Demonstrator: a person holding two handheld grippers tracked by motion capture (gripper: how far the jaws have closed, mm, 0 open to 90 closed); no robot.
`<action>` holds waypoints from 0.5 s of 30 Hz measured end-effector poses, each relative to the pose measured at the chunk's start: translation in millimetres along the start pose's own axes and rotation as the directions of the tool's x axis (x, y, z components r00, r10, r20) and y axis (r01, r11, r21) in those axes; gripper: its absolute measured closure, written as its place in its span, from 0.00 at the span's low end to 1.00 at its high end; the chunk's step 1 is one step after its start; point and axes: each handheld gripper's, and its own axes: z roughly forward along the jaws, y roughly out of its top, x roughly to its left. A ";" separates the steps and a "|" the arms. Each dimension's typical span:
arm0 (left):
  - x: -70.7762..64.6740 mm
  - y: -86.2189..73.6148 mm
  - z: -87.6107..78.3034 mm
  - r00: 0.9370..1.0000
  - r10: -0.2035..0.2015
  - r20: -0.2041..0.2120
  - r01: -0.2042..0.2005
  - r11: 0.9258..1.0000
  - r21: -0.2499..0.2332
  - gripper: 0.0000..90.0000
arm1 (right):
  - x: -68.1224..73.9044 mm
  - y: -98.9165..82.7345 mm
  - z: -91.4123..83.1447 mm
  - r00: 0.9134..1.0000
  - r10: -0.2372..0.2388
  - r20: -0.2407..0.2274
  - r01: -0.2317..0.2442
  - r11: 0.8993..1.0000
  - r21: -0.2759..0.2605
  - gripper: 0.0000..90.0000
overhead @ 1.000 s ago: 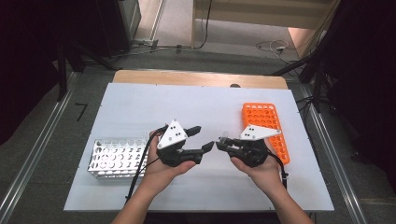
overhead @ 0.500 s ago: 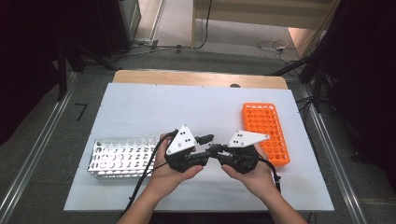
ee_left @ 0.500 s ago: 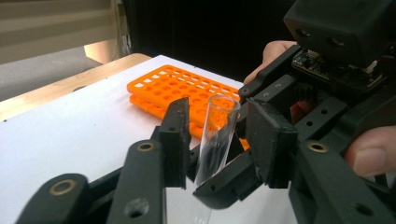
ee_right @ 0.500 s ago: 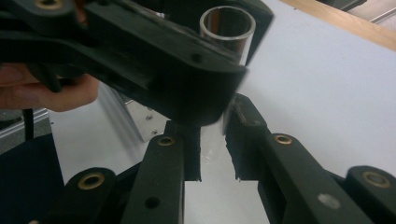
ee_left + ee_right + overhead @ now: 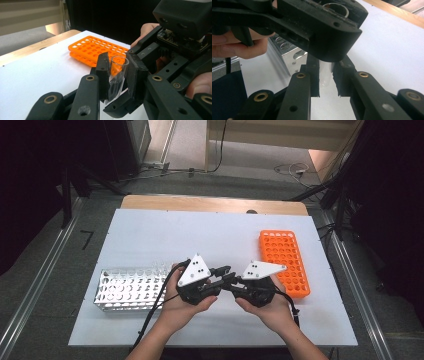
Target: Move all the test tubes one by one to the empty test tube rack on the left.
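Mid-frame handoff: left gripper (image 5: 115, 75) has just been closing onto the clear tube (image 5: 116, 75) that right gripper (image 5: 326, 77) also clamps, so it never drops between the racks.

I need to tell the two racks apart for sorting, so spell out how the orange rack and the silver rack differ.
The orange rack is bright plastic; the silver rack looks like metal with holes in its side wall. The orange rack lies at the table's right with its long side running away from the person; the silver rack lies at the left with its long side running across. Both are long rectangles with rows of round holes, resting flat on the white table.
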 end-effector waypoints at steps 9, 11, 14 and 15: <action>1.9 1.4 -2.8 1.000 -0.006 -0.006 0.006 1.000 -0.008 0.84 | 0.2 0.6 -1.0 1.000 0.009 0.002 -0.009 1.000 -0.008 0.80; 2.0 1.7 -3.4 1.000 -0.002 -0.007 0.002 1.000 -0.009 0.84 | -0.2 0.7 -1.2 1.000 0.012 0.012 -0.012 1.000 -0.012 0.76; 2.6 2.1 -4.8 1.000 0.000 -0.012 0.000 1.000 -0.008 0.84 | 0.0 0.7 -1.5 1.000 0.010 0.012 -0.009 1.000 -0.018 0.69; 3.0 2.2 -5.1 1.000 -0.002 -0.012 0.001 1.000 -0.011 0.84 | 0.2 0.9 -1.6 1.000 0.009 0.018 -0.008 1.000 -0.019 0.67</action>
